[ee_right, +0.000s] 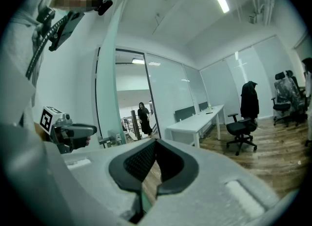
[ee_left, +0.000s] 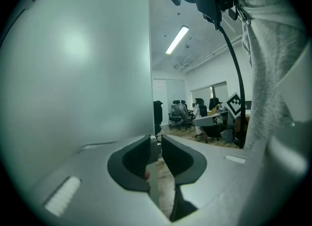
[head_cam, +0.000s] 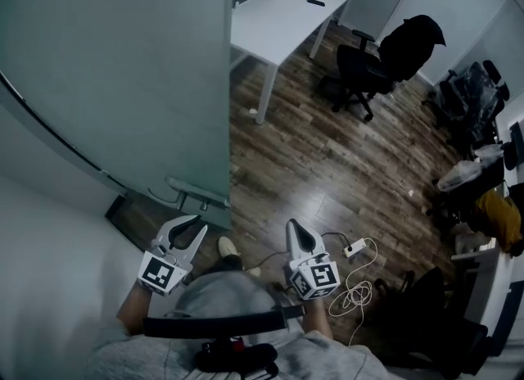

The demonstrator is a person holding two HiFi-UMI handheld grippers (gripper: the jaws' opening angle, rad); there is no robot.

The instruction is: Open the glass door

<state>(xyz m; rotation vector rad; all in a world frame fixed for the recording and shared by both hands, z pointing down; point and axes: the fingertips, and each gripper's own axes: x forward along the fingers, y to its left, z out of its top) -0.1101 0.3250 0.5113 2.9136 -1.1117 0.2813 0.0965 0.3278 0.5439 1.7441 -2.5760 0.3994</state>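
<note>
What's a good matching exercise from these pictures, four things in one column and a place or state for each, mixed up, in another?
Things:
1. left gripper
2. right gripper
3. office chair
4. power strip

Places or states:
A. jaws together
B. on the wood floor beside a coiled white cable
C. dark coat draped over its back
D. jaws apart, near the door handle

Pairs: 1-D, 2-A, 3-C, 4-B.
</note>
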